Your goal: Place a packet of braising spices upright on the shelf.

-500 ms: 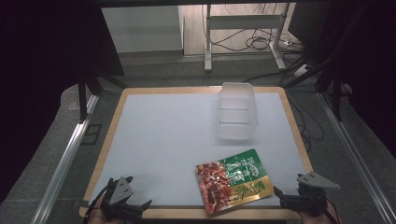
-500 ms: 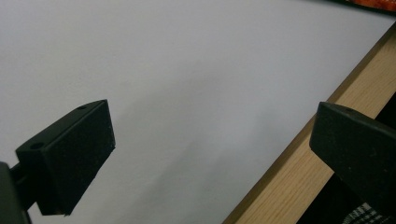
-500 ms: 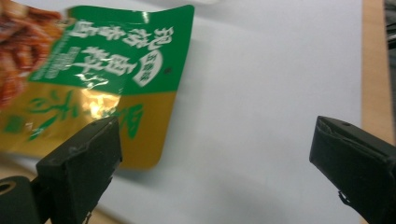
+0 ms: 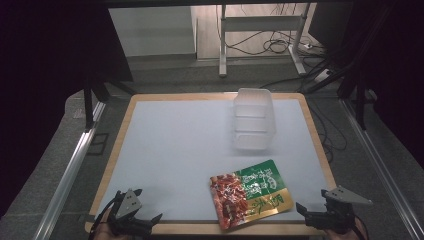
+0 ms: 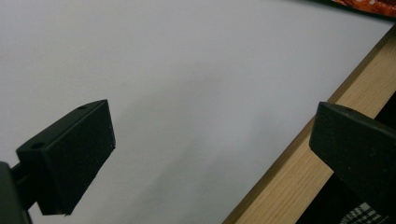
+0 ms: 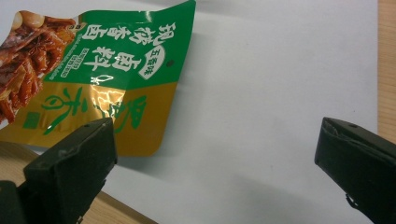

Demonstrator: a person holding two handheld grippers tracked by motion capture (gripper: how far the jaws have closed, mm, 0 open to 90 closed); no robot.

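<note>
A snack packet (image 4: 250,192), green and gold with red food printed on it, lies flat on the white table (image 4: 175,145) near its front edge, right of centre. My right gripper (image 4: 311,200) hovers just right of it at the table's front right corner, open and empty. In the right gripper view the packet (image 6: 107,70) lies ahead of the left jaw, and the right gripper (image 6: 215,135) spans bare white surface. My left gripper (image 4: 145,212) stands open and empty at the front left corner. The left gripper (image 5: 212,126) straddles the table's wooden edge (image 5: 289,172).
A clear plastic container (image 4: 254,119) stands at the back right of the table. A wooden rim (image 4: 200,228) borders the white surface. Metal frame rails (image 4: 70,170) run along both sides, and cables (image 4: 280,47) lie on the floor beyond the table.
</note>
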